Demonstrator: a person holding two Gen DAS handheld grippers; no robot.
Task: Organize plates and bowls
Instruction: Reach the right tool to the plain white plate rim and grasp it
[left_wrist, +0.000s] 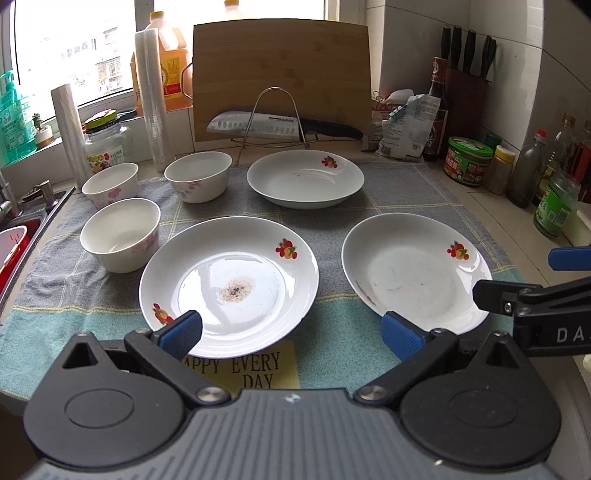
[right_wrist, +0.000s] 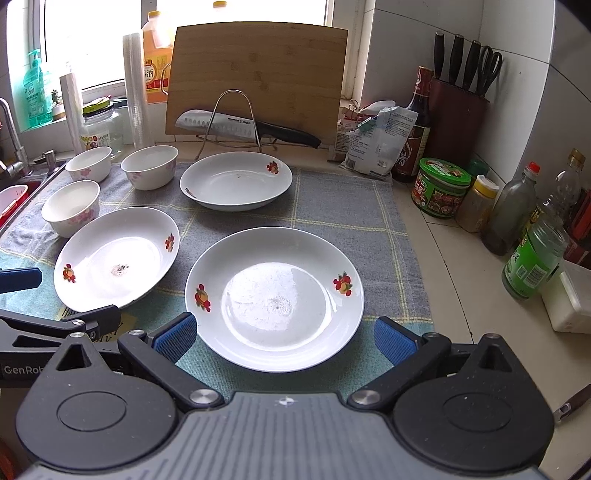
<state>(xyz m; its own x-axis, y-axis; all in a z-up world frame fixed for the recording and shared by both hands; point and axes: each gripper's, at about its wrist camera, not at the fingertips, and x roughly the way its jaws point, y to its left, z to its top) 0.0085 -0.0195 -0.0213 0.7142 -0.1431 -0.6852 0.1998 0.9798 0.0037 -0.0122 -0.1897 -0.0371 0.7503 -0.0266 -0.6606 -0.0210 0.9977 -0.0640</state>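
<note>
Left wrist view: three plates (left_wrist: 229, 280) and three bowls (left_wrist: 120, 234) lie separately on the cloth (left_wrist: 332, 354) over the worktop, none stacked. Nothing sorted yet, by my reading. Left gripper (left_wrist: 291, 332) and right gripper (right_wrist: 282, 338) hover near the front plates, fingers spread, empty.

Daylight is pouring through the window (left_wrist: 85, 48) behind the desk (right_wrist: 454, 266); white tiled walls (right_wrist: 417, 37) are meeting at what is probably a corner.

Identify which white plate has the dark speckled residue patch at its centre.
The near-left white ceramic fruit-print plate, beside the front bowl; the other plates lack such a dark patch.
</note>
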